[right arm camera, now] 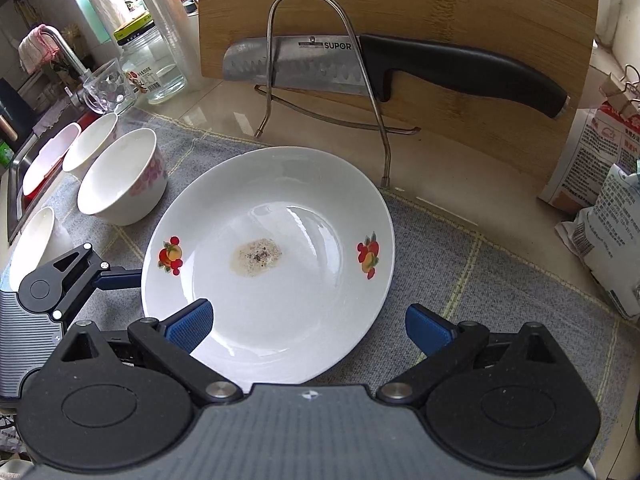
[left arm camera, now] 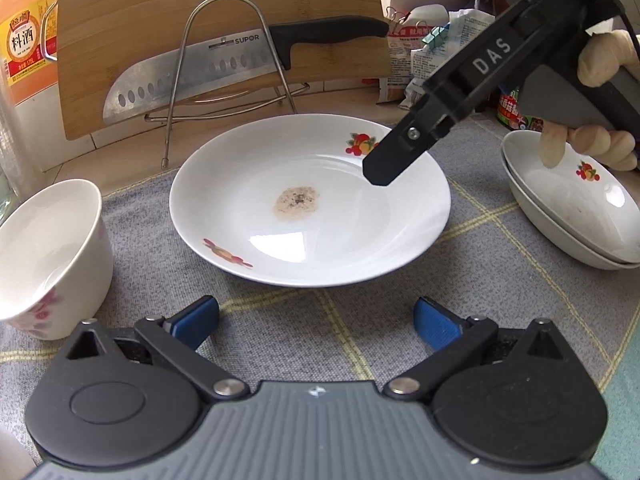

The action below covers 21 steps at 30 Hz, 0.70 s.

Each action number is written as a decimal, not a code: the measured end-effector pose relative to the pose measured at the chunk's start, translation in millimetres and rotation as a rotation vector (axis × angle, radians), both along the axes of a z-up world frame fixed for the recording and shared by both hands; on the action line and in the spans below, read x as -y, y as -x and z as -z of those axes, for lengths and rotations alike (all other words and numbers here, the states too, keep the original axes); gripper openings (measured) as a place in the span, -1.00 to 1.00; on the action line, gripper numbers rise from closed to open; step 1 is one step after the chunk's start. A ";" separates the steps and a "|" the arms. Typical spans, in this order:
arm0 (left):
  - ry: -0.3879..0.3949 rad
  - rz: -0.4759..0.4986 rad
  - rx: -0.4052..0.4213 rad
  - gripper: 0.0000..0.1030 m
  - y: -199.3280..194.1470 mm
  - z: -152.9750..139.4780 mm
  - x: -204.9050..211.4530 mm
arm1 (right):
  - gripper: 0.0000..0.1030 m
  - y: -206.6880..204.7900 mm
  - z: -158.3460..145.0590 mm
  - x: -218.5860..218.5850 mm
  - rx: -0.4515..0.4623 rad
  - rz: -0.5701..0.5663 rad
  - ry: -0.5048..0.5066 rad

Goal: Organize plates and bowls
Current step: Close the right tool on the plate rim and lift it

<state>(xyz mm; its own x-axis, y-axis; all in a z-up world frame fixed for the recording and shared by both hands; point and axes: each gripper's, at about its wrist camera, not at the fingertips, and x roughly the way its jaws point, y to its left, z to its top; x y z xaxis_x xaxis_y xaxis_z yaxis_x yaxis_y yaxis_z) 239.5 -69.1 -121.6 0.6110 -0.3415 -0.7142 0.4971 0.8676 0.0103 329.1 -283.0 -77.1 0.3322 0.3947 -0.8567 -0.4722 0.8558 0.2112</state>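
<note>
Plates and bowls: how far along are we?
Looks done: two fruit-print plates already nested at the right. In hand: nothing. The left gripper stands open short of the stained plate; the right gripper hovers open over that plate's near rim. Left: stack this plate, then gather the floral bowls, which stand separate by the sink.

Wire rack [right arm camera: 320, 80] hides part of knife blade [right arm camera: 296, 66].
</note>
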 end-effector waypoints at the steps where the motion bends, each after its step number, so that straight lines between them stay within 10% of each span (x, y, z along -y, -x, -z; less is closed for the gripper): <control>1: 0.003 -0.001 0.005 1.00 -0.3 0.1 -0.2 | 1.00 -4.1 3.1 0.3 -0.014 0.007 -0.005; 21: 0.026 0.022 0.046 1.00 -1.0 0.9 -3.2 | 1.00 -40.7 23.3 -15.2 -0.062 -0.048 -0.068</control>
<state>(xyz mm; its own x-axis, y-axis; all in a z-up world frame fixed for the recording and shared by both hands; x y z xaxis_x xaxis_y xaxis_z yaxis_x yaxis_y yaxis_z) 240.5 -66.0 -122.4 0.6350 -0.3731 -0.6765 0.5155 0.8568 0.0114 369.8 -267.7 -100.4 0.2588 0.4669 -0.8456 -0.4964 0.8152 0.2982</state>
